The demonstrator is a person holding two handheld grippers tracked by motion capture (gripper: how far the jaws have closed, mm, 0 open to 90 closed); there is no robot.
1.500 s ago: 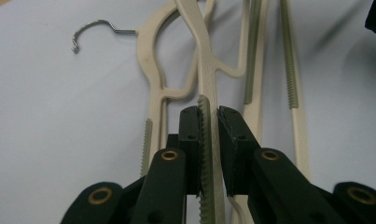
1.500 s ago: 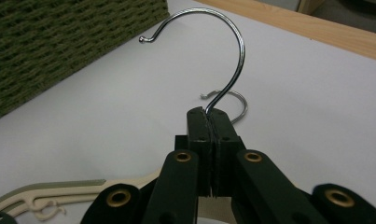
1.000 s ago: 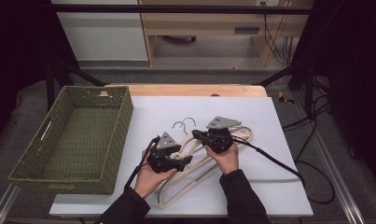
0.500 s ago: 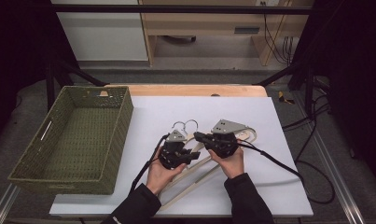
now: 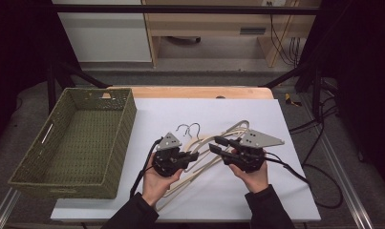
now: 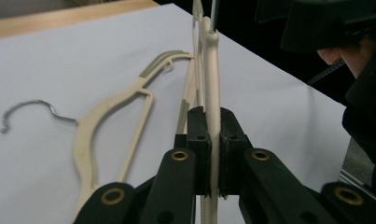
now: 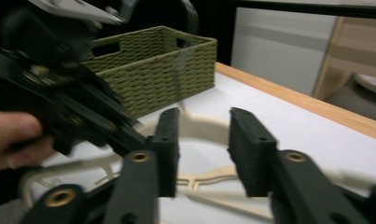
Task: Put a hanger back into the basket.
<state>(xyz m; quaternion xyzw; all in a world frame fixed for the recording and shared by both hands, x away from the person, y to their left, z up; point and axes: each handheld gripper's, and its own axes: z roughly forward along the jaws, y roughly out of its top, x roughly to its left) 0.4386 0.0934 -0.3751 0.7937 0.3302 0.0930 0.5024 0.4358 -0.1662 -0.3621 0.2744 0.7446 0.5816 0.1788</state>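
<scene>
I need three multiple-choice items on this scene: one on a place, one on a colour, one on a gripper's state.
1. Where is the basket?
A. at the table's left
B. at the table's right
C. under the hangers

2. What colour are the hangers?
A. red
B. cream
C. blue

3. What is the left gripper doing?
A. standing open over nothing
B. clamping a hanger
C. holding the basket

Answers:
1. A: the high view shows it left of the white sheet.
2. B: both gripper views show pale cream plastic.
3. B: its pads press a hanger's bar from both sides.
</scene>
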